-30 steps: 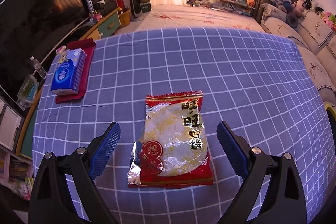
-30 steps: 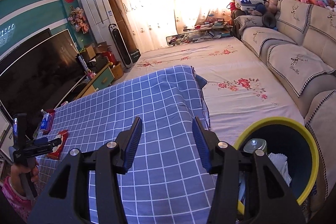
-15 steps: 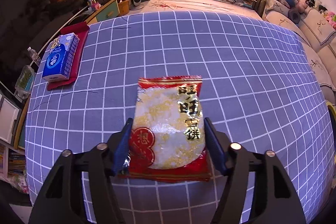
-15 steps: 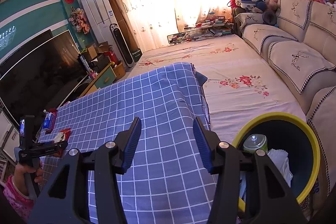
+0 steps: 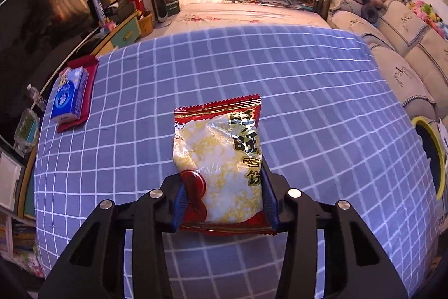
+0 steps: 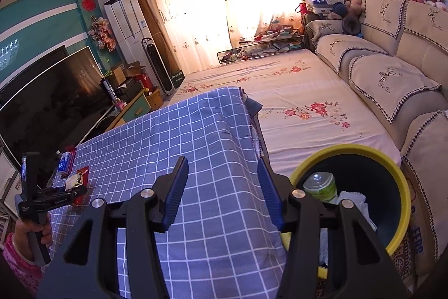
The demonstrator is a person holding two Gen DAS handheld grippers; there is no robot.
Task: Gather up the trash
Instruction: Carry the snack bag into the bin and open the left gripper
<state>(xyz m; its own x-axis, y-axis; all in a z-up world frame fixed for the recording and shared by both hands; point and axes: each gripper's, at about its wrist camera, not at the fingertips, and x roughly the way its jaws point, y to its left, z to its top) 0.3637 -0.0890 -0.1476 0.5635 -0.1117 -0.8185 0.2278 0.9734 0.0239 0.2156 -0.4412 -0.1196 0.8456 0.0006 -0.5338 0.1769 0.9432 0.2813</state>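
1. Red-edged crinkly plastic snack packet point(image 5: 218, 159), with a clear window showing pale rice crackers, sat clamped in the left hand-held gripper point(image 5: 222, 196); its blue pads pressed both long sides of the packet's near end.
2. The packet's far end pointed out over the bench point(image 5: 308, 102), which was covered in a blue-grey cloth with a white grid. Whether the packet touched the cloth or hung just above it could not be told.
3. A blue tissue box point(image 5: 68, 95) lay on a red tray point(image 5: 84, 66) at the bench's far left corner, well apart from the packet.
4. The right hand-held gripper point(image 6: 222, 191) was released, jaws wide and holding nothing, poised over the bench's right edge.
5. A round, dark bin with a yellow rim point(image 6: 403, 187) stood on the floor just beside that edge, holding a green-labelled bottle point(image 6: 319, 185) and white paper.
6. Judged step: the grasp looked complete, with the carry to the bin due next.
7. That move would call for crossing the bench rightward and letting go only above the bin's mouth.
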